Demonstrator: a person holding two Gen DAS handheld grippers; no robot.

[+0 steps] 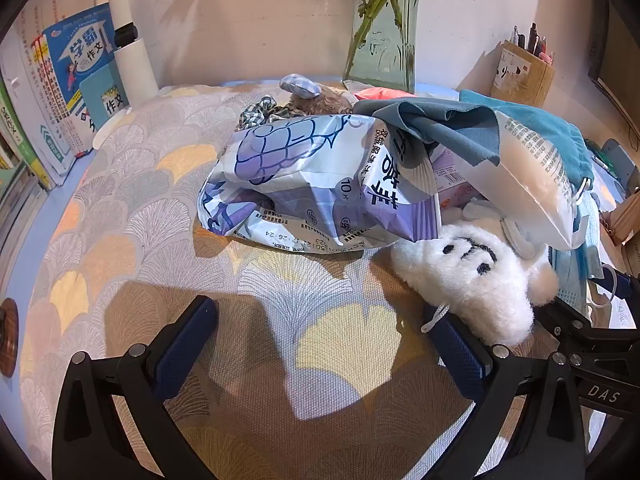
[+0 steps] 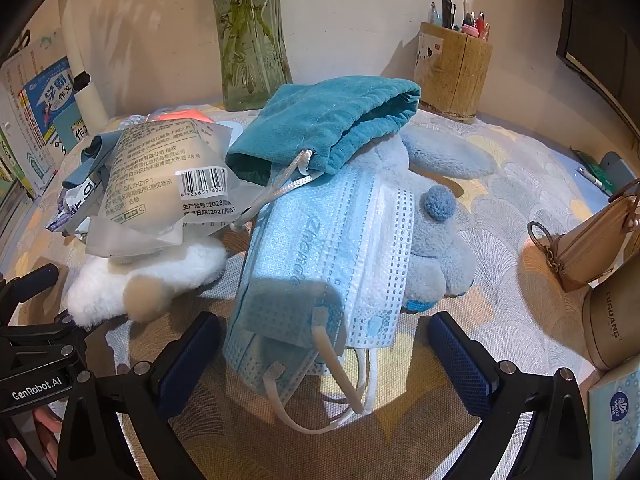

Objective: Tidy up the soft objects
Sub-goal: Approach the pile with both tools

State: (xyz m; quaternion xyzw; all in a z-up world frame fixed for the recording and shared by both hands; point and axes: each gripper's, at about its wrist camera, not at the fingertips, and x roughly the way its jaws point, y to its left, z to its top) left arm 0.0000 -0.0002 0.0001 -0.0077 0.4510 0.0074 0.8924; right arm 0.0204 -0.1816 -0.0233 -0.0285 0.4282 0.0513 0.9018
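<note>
My left gripper (image 1: 320, 356) spread wide over bare cloth, white plush (image 1: 472, 280) brushing one finger at lower right, my right gripper (image 2: 324, 364) spread wide, straddling blue face masks (image 2: 320, 264), pinching nothing

Home study desk: patterned tablecloth (image 1: 120, 208), schoolbooks (image 1: 76, 72) at the wall, pen holder (image 2: 454, 76), glass vase (image 2: 252, 40).
</note>
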